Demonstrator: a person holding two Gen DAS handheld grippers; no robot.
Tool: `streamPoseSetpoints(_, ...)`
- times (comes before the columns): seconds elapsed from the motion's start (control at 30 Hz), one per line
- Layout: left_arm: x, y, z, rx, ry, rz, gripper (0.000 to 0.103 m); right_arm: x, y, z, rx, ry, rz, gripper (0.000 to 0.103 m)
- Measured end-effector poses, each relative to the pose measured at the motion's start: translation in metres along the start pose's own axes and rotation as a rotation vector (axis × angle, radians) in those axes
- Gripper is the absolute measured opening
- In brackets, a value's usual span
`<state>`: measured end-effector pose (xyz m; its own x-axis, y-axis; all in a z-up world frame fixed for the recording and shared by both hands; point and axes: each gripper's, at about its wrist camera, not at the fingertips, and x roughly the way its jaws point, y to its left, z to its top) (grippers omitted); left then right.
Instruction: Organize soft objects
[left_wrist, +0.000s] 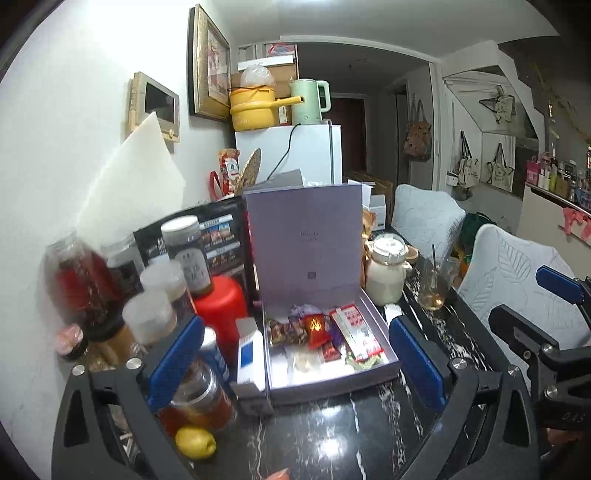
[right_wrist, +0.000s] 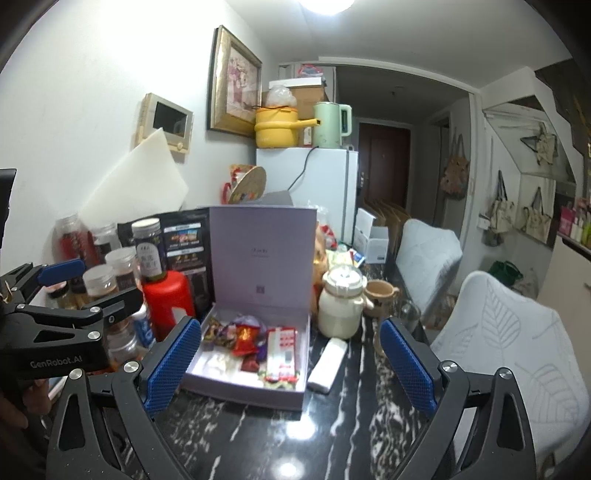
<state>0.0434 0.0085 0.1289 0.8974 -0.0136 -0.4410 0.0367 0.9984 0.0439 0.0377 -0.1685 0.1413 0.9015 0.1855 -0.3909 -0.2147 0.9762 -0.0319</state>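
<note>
Snack packets (left_wrist: 325, 334) sit loose in the open lilac box (left_wrist: 384, 363), lid propped upright behind, box on the black marble table (left_wrist: 332, 443); mostly bunched toward the back and right of the tray, front left corner bare apart from a pale wrapper. Left gripper (left_wrist: 295, 363) is spread wide, nothing between the pads, hanging just in front of the box. Right gripper (right_wrist: 290, 365) is also wide with nothing in it, the box's right front corner showing in its gap. Looks like the packets are in and the hands are clear (lid not yet shut, if that's the plan). To do it well: keep both grippers wide and away from the tray walls so the light box doesn't skid. Watch the left side: jars (left_wrist: 184, 254), a red bottle (left_wrist: 219, 306) and a lemon (left_wrist: 195, 442) crowd right beside the box. White bar (right_wrist: 328, 363) lies just beside its right wall, cream jug (right_wrist: 340, 306) behind that.
</note>
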Motion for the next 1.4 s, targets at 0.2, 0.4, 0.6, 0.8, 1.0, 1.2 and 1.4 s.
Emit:
streamPoseSetpoints(0.2, -0.003, 0.002, -0.024, -0.018, 0.039, 0.01, 0.102, -0.001, 0.005, -0.023, 0.034, 0.056, 0.006, 0.099)
streamPoseSetpoints(0.4, -0.001, 0.001, -0.046, -0.016, 0.076, 0.013, 0.102, -0.001, 0.009, -0.047, 0.051, 0.102, -0.023, 0.099)
streamPoseSetpoints(0.6, 0.001, -0.003, -0.065, -0.018, 0.104, -0.001, 0.102, -0.001, 0.007, -0.067, 0.073, 0.143, -0.034, 0.099)
streamPoseSetpoints(0.8, 0.004, -0.004, -0.076, -0.013, 0.121, -0.005, 0.102, -0.001, 0.01, -0.08, 0.067, 0.16, -0.028, 0.099)
streamPoseSetpoints(1.0, 0.0, -0.006, -0.081, -0.007, 0.121, -0.009, 0.102, -0.005, 0.013, -0.086, 0.053, 0.165, -0.032, 0.099)
streamPoseSetpoints(1.2, -0.004, -0.003, -0.081, -0.019, 0.114, -0.021, 0.102, -0.01, 0.016, -0.085, 0.044, 0.159, -0.031, 0.099)
streamPoseSetpoints(1.4, -0.006, -0.002, -0.081, -0.036, 0.121, -0.038, 0.102, -0.013, 0.017, -0.085, 0.042, 0.155, -0.028, 0.099)
